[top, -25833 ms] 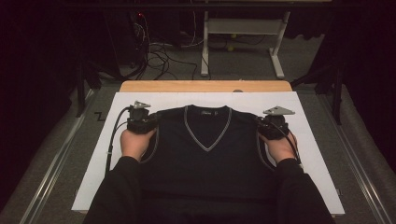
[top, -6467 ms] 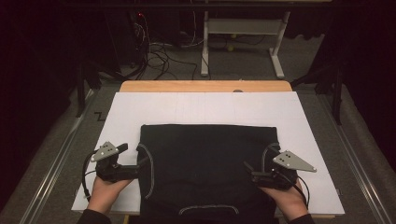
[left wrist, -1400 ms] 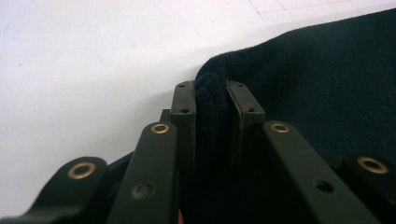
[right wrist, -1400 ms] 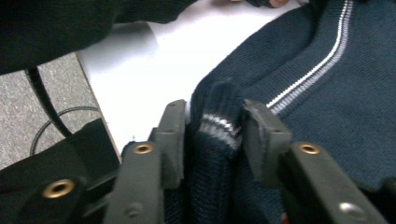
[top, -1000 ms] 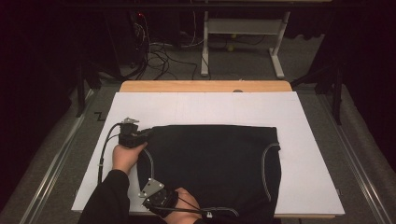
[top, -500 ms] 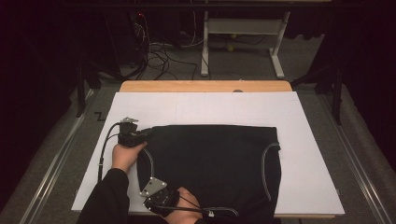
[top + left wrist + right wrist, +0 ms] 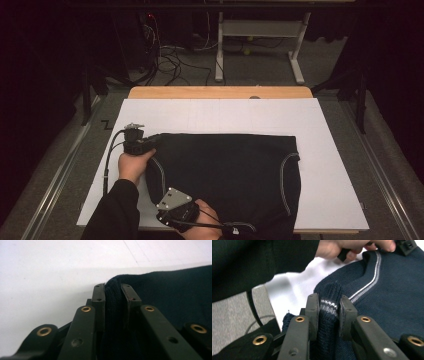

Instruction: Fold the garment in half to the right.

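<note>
A dark navy knit vest with pale striped trim lies folded on the white board. At its far left corner my left gripper is shut on a fold of the fabric; in the left gripper view the knit is pinched between the jaws of that gripper. My right gripper is at the near left edge, shut on a raised fold beside the striped armhole trim; that fold stands between the jaws of the right gripper. The person's left hand is visible beyond it.
The board rests on a wooden table whose far edge shows. Bare white board lies beyond and to the right of the vest. Metal rails run along the floor on both sides. A white desk frame and cables stand behind.
The right gripper has shifted slightly up and away from the near edge with the fabric fold in it. The left gripper has stayed at the far left corner.
</note>
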The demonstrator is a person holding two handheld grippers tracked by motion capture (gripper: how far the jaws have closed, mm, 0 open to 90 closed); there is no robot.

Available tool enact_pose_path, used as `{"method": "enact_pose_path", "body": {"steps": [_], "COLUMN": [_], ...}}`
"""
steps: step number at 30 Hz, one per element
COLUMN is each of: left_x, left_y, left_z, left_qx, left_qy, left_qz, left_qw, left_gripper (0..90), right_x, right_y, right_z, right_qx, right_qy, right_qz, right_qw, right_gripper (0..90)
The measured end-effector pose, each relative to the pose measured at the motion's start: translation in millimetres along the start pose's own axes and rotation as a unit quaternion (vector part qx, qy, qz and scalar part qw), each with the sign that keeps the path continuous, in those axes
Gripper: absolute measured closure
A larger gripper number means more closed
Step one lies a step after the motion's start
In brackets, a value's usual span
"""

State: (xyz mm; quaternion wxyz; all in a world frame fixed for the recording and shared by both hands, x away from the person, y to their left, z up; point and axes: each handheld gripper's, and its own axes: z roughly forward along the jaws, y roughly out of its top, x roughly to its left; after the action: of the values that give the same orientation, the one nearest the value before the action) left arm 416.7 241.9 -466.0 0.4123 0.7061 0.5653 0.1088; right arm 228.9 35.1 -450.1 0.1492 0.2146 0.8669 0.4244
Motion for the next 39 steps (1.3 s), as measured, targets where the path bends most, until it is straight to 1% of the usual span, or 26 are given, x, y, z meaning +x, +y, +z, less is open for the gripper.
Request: {"method": "enact_pose_path", "body": {"steps": [3,7,8,9,11,14,17,22,28,34,39], "left_x": [-3.5,-8.1,-9.4,-10.5,-14.4,-21.1,-23.5,-23.8,-21.0,-18.5,-17.2], "left_y": [2.7,8.3,9.9,11.2,14.4,18.8,20.5,20.6,21.6,21.9,22.0], "left_z": [-3.8,-10.0,-12.6,-13.9,-17.3,-21.1,-24.0,-23.9,-21.8,-19.5,-18.9], "left_qx": [-0.010,-0.020,-0.026,-0.026,-0.026,-0.033,-0.041,-0.043,-0.042,-0.039,-0.040], "left_qy": [0.000,-0.013,-0.016,-0.015,-0.010,-0.002,0.001,0.008,0.008,0.007,0.007], "left_qz": [-0.003,-0.003,-0.005,-0.004,0.006,0.015,0.009,0.007,0.001,-0.003,-0.001], "left_qw": [0.9999,0.9997,0.9995,0.9995,0.9996,0.9993,0.9991,0.9990,0.9991,0.9992,0.9992], "left_gripper": [71.5,71.5,71.6,71.6,71.7,72.6,72.6,72.6,72.5,72.5,72.5], "right_x": [-1.7,-5.0,-5.7,-6.9,-8.3,-9.4,-10.9,-11.7,-13.1,-13.2,-11.8], "right_y": [1.2,2.6,2.9,3.5,4.6,5.8,6.0,7.0,8.9,9.2,10.3], "right_z": [-7.4,-16.7,-18.2,-20.7,-24.2,-27.5,-28.9,-30.9,-30.5,-30.5,-29.5], "right_qx": [-0.012,-0.026,-0.029,-0.033,-0.038,-0.043,-0.045,-0.047,-0.048,-0.046,-0.045], "right_qy": [0.000,0.001,0.002,0.004,0.006,0.008,0.010,0.010,0.012,0.007,0.006], "right_qz": [0.000,-0.001,-0.001,-0.001,-0.002,-0.004,-0.006,-0.010,-0.010,-0.016,-0.018], "right_qw": [0.9999,0.9997,0.9996,0.9994,0.9993,0.9990,0.9989,0.9988,0.9987,0.9988,0.9988], "right_gripper": [74.4,74.4,74.4,74.4,74.4,74.4,74.4,74.3,74.4,74.3,74.4]}}
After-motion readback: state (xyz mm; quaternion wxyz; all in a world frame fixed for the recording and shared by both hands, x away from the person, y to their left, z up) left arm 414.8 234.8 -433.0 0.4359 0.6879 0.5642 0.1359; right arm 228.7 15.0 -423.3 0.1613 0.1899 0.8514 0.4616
